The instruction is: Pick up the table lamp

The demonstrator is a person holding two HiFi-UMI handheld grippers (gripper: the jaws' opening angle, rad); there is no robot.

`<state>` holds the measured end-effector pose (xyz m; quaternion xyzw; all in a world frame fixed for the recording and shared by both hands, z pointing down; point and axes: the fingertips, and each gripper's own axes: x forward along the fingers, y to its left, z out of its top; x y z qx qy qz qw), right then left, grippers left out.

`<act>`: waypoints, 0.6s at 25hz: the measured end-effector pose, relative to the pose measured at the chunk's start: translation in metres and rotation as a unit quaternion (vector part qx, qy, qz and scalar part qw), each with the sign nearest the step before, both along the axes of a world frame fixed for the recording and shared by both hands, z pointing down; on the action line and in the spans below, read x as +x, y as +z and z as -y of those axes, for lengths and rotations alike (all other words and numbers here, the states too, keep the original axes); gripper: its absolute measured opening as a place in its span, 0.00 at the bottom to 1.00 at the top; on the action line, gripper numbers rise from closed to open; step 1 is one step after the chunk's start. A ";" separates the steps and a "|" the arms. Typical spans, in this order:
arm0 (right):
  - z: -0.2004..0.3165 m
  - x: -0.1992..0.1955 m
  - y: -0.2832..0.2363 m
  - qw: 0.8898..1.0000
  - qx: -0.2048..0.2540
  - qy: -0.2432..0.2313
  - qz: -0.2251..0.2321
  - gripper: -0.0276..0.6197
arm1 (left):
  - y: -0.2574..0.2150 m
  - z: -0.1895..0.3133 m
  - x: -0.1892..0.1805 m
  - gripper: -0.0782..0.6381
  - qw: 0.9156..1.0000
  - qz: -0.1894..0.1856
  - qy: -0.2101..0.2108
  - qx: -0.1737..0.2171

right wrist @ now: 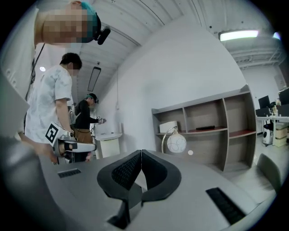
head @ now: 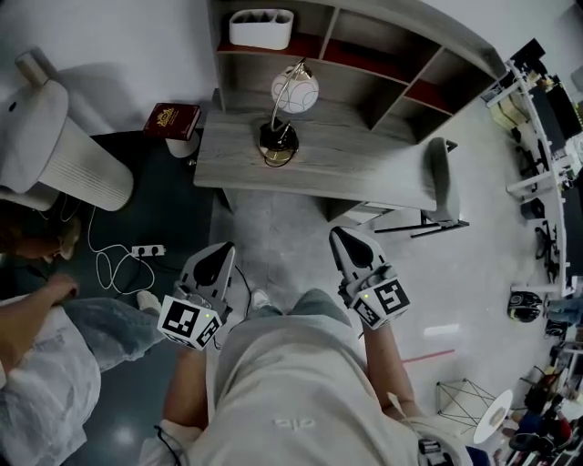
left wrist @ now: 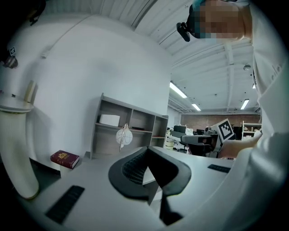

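Observation:
The table lamp (head: pixel 284 109) stands on the grey desk (head: pixel 364 168): white globe shade, curved metal arm, round dark base. It shows far off in the left gripper view (left wrist: pixel 123 136) and the right gripper view (right wrist: pixel 176 142). Both grippers are held near the person's body, well short of the desk. My left gripper (head: pixel 215 256) is shut with nothing in it. My right gripper (head: pixel 344 238) is shut and empty too. In each gripper view the ribbed pads meet, left gripper (left wrist: pixel 146 149) and right gripper (right wrist: pixel 141 152).
A shelf unit (head: pixel 383 50) rises behind the desk, with a white box (head: pixel 261 28) on it. A red book (head: pixel 172 120) lies on a small stand left of the desk. A white appliance (head: pixel 41 146), a power strip (head: pixel 148 250), a chair (head: pixel 439 187) and a second person (head: pixel 36 319) are around.

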<state>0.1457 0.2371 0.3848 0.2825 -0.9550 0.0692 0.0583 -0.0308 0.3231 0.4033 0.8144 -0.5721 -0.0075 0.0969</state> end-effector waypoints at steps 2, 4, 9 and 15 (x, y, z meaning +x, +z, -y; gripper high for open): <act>0.005 -0.006 0.001 1.000 -0.002 0.007 0.002 0.09 | 0.004 0.002 -0.009 0.13 1.000 0.000 -0.001 -0.002; 0.011 -0.011 0.003 1.000 -0.006 0.009 0.006 0.09 | 0.008 0.004 -0.016 0.13 1.000 0.001 -0.002 -0.006; 0.040 -0.030 0.010 1.000 -0.012 0.002 0.010 0.09 | 0.021 0.022 -0.028 0.13 1.000 -0.006 -0.010 -0.017; 0.104 -0.066 0.021 0.999 -0.020 -0.026 0.020 0.09 | 0.031 0.067 -0.054 0.13 0.999 0.003 -0.042 -0.028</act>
